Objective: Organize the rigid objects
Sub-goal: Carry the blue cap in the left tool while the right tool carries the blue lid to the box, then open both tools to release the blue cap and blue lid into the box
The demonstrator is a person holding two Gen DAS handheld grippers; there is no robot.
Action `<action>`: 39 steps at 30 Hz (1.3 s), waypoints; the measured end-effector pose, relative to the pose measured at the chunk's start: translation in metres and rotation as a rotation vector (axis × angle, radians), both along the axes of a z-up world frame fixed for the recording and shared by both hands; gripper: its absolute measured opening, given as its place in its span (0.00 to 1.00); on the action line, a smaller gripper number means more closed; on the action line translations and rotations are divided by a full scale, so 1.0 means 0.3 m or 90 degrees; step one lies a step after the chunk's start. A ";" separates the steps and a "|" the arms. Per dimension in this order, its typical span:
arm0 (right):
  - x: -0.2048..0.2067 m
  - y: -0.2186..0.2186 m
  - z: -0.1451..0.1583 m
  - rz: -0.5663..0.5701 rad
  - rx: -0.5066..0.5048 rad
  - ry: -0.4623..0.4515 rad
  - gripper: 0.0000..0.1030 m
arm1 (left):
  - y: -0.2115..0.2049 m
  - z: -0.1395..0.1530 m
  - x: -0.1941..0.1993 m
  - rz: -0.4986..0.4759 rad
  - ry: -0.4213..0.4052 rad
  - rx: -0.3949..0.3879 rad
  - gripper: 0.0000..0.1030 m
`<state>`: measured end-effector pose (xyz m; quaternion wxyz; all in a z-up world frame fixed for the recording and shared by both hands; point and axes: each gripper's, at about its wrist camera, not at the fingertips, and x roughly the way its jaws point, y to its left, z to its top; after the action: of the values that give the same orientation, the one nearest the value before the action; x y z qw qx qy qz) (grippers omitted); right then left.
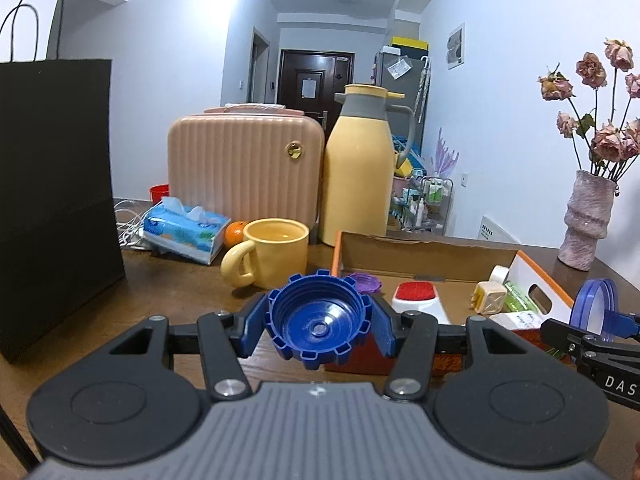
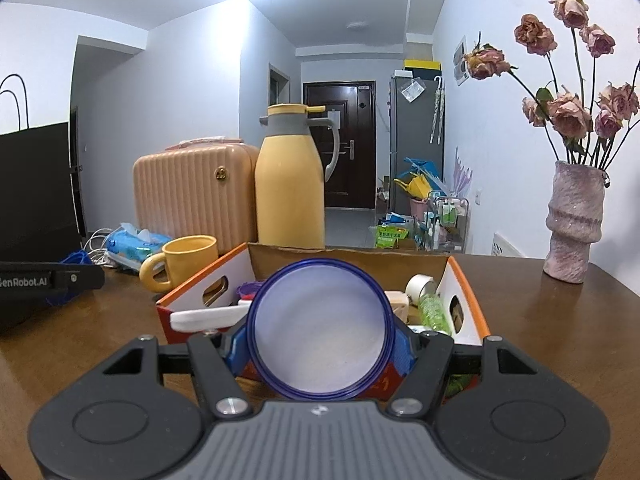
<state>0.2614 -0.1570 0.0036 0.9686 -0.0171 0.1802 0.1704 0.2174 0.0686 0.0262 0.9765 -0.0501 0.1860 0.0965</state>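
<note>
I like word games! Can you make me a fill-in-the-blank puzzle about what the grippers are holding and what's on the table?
1. The left gripper holds a blue ____.
2. The right gripper holds a round blue ____.
3. The mug beside the box is ____.
4. The vase holds dried ____.

Missing words: cap; lid; yellow; roses

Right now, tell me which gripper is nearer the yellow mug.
Left. The left gripper, shut on a blue cap, sits just in front of the yellow mug; the right gripper, holding a blue-rimmed lid, is off to the mug's right.
</note>
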 end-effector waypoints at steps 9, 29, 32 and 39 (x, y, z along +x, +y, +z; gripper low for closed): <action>0.040 -0.041 0.022 -0.006 0.006 -0.011 0.64 | -0.056 0.040 0.052 -0.018 -0.010 0.012 0.53; 0.160 -0.061 0.044 -0.029 0.014 -0.043 0.64 | -0.132 0.036 0.244 -0.065 -0.013 -0.018 0.53; 0.198 -0.061 0.029 -0.035 0.019 -0.039 0.63 | -0.138 0.027 0.289 -0.067 -0.009 -0.025 0.53; 0.296 -0.057 -0.004 -0.044 0.026 -0.039 0.63 | -0.170 0.007 0.395 -0.070 -0.003 -0.025 0.53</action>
<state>0.3504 -0.1740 0.0023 0.9791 0.0035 0.1474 0.1399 0.3359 0.0176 0.0283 0.9796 -0.0590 0.1882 0.0386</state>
